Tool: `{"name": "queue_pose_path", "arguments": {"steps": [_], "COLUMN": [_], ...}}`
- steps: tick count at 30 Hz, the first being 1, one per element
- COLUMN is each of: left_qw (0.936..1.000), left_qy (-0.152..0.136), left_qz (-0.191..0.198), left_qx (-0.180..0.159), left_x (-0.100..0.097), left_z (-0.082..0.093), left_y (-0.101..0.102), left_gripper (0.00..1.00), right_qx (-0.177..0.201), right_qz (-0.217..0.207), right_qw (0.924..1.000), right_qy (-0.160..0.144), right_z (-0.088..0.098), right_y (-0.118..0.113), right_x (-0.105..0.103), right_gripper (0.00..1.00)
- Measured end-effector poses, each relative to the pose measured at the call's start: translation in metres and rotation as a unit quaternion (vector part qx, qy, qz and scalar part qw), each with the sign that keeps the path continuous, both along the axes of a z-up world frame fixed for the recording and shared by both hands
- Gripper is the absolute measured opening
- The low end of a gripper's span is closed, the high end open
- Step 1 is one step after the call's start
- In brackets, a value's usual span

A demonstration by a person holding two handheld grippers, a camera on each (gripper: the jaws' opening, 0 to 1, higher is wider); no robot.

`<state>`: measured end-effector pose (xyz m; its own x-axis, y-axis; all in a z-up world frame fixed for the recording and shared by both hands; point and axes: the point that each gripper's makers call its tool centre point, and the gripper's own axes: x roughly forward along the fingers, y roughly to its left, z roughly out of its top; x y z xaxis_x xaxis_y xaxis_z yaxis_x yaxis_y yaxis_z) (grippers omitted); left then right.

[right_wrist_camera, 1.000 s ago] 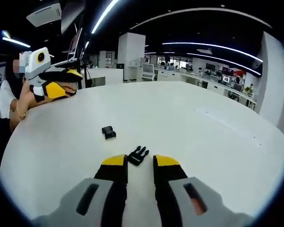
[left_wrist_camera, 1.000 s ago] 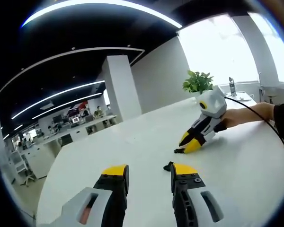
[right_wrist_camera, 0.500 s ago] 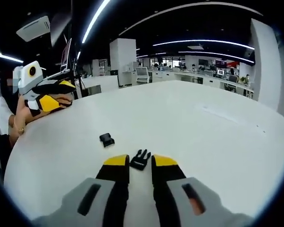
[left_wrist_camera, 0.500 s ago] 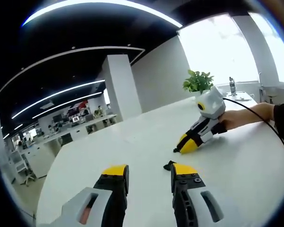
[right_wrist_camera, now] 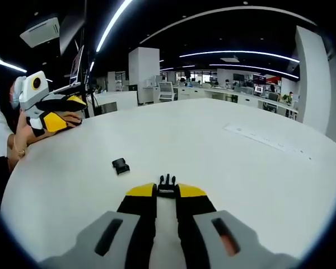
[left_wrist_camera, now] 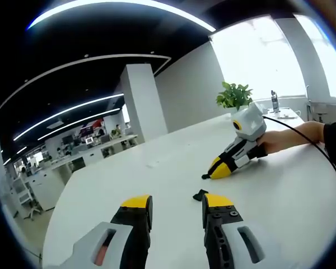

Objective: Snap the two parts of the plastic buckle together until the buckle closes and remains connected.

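Note:
The black pronged buckle part (right_wrist_camera: pixel 167 187) lies on the white table (right_wrist_camera: pixel 241 168), and my right gripper (right_wrist_camera: pixel 166 193) is shut on it, prongs pointing away from me. The black socket part (right_wrist_camera: pixel 121 166) rests on the table a short way to its left. In the left gripper view the socket part (left_wrist_camera: pixel 200 195) sits just beyond the right fingertip (left_wrist_camera: pixel 218 200) of my left gripper (left_wrist_camera: pixel 177 203), which is open and holds nothing. My right gripper (left_wrist_camera: pixel 208 174) is low on the table there, with a black bit at its tips. My left gripper (right_wrist_camera: pixel 59 112) hovers at the far left.
A person's hand (left_wrist_camera: pixel 280 139) and forearm hold the right gripper, with a cable (left_wrist_camera: pixel 319 148) trailing from it. A potted plant (left_wrist_camera: pixel 234 96) stands at the table's far edge. Another hand (right_wrist_camera: pixel 28 128) holds the left gripper. Office desks lie beyond the table.
My right gripper has moved forward around the pronged part and its jaws have narrowed onto it. The left gripper has stayed open and almost still.

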<state>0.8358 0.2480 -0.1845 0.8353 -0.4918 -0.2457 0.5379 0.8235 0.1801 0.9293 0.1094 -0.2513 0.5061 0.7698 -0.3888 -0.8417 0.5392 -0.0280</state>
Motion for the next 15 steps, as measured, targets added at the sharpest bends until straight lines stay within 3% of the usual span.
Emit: {"name": "queue_pose_path", "arguments": {"steps": [15], "left_qw": [1.0000], "left_qy": [0.002], "left_qz": [-0.001], "left_qx": [0.002], "left_x": [0.0001], "left_z": [-0.0020], "left_y": [-0.0002], "left_gripper": [0.36], "right_qx": [-0.007], "right_qz": [0.013], "right_qw": [0.9998], "right_qy": [-0.012], "right_z": [0.0060], "right_y": [-0.0027], "right_x": [-0.0070], "right_gripper": [0.13]}}
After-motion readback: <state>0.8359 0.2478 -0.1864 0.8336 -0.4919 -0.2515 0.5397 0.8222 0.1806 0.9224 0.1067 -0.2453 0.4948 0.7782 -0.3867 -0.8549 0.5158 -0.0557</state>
